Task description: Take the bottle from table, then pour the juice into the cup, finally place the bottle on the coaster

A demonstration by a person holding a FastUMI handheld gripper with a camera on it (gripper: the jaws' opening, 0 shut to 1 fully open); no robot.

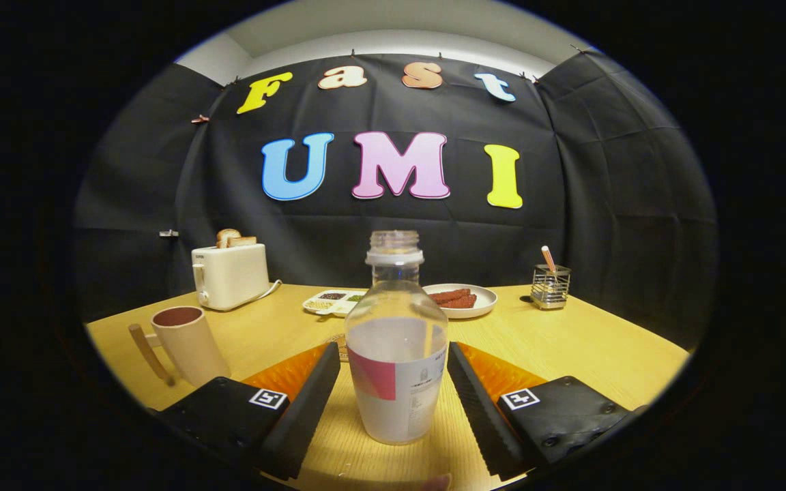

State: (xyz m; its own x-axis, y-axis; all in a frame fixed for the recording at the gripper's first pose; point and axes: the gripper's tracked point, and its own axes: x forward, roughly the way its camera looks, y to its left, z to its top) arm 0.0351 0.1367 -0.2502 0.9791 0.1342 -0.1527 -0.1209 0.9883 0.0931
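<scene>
A clear plastic bottle (396, 354) stands upright on the wooden table (570, 348), uncapped and about half full of pale juice, with a white and pink label. My gripper (393, 348) is open, one finger on either side of the bottle's lower body; the right finger is almost against it and the left shows a thin gap. A beige cup (188, 341) with a wooden handle stands to the left, just beyond the left finger. A sliver of a woven mat (340, 348), perhaps the coaster, peeks out behind the bottle by the left fingertip.
Farther back, a cream toaster (230, 274) with bread slices stands at the left. A divided snack tray (333, 301) and a plate of sausages (461, 300) lie behind the bottle. A wire holder (550, 286) stands at the back right.
</scene>
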